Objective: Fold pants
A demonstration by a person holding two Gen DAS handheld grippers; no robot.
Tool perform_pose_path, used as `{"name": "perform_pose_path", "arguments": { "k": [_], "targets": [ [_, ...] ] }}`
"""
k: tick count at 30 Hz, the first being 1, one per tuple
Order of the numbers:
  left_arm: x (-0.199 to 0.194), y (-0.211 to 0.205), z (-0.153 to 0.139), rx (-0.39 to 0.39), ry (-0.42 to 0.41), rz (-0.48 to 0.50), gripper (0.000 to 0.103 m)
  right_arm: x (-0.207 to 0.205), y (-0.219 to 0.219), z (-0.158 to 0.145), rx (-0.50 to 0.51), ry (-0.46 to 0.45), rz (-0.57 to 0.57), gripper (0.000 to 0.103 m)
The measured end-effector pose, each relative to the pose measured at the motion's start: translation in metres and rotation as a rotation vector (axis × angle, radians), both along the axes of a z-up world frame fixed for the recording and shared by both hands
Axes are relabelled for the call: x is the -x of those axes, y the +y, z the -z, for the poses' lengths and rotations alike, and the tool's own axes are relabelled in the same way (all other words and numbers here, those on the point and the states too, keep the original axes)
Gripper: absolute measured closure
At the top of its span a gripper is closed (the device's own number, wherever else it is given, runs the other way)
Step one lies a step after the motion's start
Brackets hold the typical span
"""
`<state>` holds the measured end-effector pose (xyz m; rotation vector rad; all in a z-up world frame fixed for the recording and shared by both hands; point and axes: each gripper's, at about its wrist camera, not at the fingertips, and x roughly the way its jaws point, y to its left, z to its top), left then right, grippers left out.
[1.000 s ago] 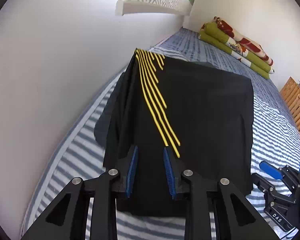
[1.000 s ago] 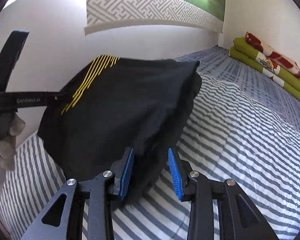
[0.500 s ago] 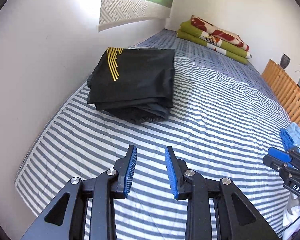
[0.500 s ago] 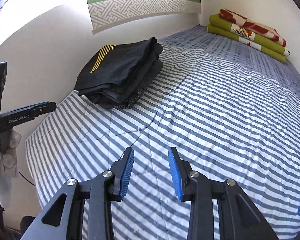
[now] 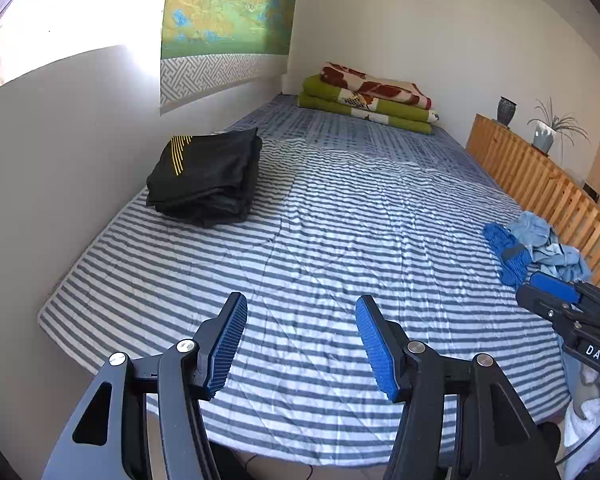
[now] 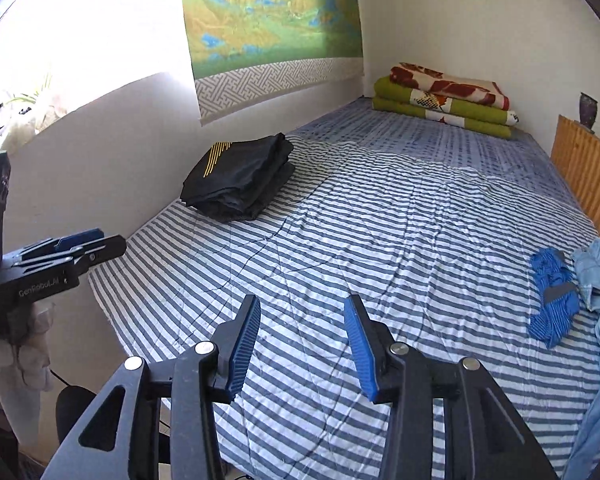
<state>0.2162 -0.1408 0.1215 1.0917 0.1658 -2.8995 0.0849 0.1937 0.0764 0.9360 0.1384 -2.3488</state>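
Over the near edge of the bed (image 5: 340, 216), the left gripper (image 5: 300, 344) hangs with its jaws spread fairly wide and nothing between them; they have just been opening. Beside it the right gripper (image 6: 300, 344) stands a little narrower, also empty, its jaws likewise just opening. Both point down at bare striped cover. Well beyond them, against the wall on the left side of the bed, the black pants (image 5: 206, 178) lie folded in a neat stack, yellow stripes on top. Near the right edge sits a loose heap of blue clothes (image 5: 534, 246), just beside the wooden rail (image 5: 540, 176).

Judging by this, the black pair is done and the heap comes next. A careless pinch there could lift several garments tangled together, or drag cloth off the bed's edge.
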Motion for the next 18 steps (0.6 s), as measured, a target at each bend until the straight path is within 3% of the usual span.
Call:
{"name": "perform_pose_path", "arguments": {
  "k": [6,10,18],
  "targets": [
    [-0.056,0.022,0.017,-0.038,0.015,-0.006,0.038,-0.046,0.039,0.015,-0.002,-0.011,0.093,0.062],
    [-0.074,0.027,0.021,-0.043,0.02,-0.012,0.033,-0.069,0.051,0.02,0.005,0.005,0.138,0.055],
    [-0.068,0.026,0.03,-0.034,0.01,-0.005,0.028,-0.09,0.051,0.028,-0.036,0.038,0.144,0.049]
  ]
}}
